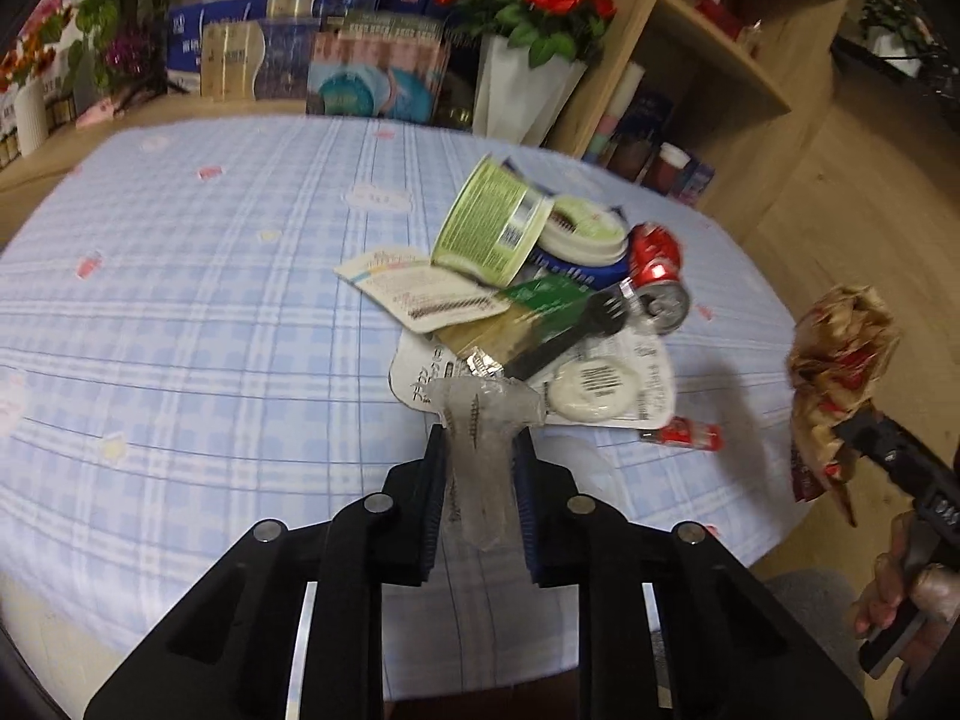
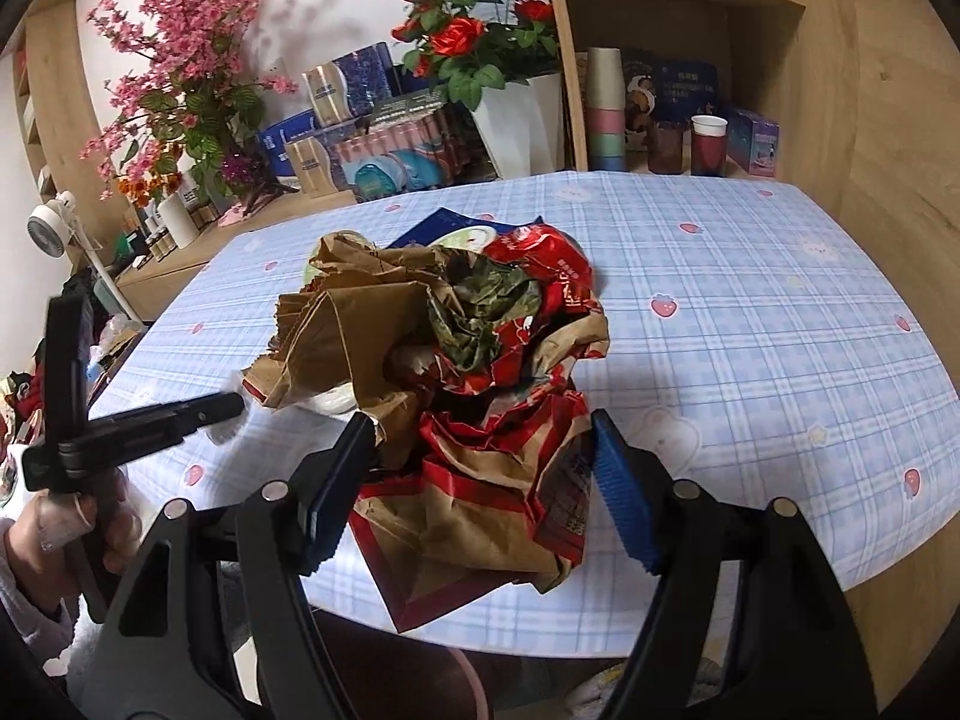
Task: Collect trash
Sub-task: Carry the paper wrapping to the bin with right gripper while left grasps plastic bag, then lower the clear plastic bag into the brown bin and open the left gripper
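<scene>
My left gripper [image 1: 480, 435] is shut on a crumpled clear plastic wrapper [image 1: 483, 414], held just above the near edge of a trash pile. The pile holds a tipped green paper cup [image 1: 489, 222], a round lid [image 1: 579, 231], a crushed red can [image 1: 657, 267], a black plastic fork [image 1: 573, 336], printed leaflets [image 1: 414, 291] and a white disc [image 1: 594, 390]. My right gripper [image 2: 480, 420] is shut on a big crumpled brown-and-red paper bag [image 2: 444, 324], lifted at the table's near edge. In the left wrist view that bag [image 1: 840, 354] hangs off the table's right side.
The round table [image 1: 180, 312] has a blue checked cloth. A small red packet [image 1: 684, 437] lies near the pile. Boxes, a white vase of red roses [image 1: 516, 90] and pink flowers [image 2: 180, 60] line the back. A wooden shelf [image 2: 678, 90] holds cups.
</scene>
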`<act>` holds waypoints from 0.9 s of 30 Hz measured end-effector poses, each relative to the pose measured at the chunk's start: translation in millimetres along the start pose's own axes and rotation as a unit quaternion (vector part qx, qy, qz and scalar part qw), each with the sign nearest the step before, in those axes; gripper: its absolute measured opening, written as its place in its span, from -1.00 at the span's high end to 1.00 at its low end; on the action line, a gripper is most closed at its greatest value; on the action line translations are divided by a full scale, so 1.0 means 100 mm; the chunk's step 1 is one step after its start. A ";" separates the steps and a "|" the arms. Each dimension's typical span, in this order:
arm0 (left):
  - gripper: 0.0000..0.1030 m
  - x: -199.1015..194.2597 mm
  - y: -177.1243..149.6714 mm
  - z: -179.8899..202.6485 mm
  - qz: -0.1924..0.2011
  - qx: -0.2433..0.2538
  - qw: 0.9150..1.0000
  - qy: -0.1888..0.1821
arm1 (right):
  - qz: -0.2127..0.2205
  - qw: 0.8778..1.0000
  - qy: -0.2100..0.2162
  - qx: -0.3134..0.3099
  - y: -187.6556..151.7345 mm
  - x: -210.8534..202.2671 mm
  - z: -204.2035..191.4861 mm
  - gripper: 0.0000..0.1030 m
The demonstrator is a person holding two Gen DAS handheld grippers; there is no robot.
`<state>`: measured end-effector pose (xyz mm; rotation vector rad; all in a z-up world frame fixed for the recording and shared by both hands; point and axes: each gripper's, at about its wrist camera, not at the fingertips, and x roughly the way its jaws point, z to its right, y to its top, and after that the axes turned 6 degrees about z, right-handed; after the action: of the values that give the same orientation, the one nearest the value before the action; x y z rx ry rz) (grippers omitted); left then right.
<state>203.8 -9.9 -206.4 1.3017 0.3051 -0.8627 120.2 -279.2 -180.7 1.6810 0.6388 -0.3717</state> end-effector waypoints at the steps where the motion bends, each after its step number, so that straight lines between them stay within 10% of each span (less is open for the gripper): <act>1: 0.59 -0.06 0.02 0.02 0.005 0.001 1.000 0.000 | 0.000 1.000 0.003 -0.004 -0.02 -0.05 -0.03 -0.40; 17: 0.59 -1.63 -0.19 0.38 0.110 0.039 0.993 -0.003 | -0.075 0.992 0.084 -0.049 -0.67 -0.54 -0.66 -0.43; 27: 0.59 -1.94 -0.34 0.36 0.126 0.027 0.992 -0.009 | -0.114 0.983 0.136 -0.050 -0.80 -0.59 -0.99 -0.85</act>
<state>41.8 30.6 -95.7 1.3494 0.1008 -0.6723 15.5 -186.2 -189.5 1.5790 1.0421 -0.2690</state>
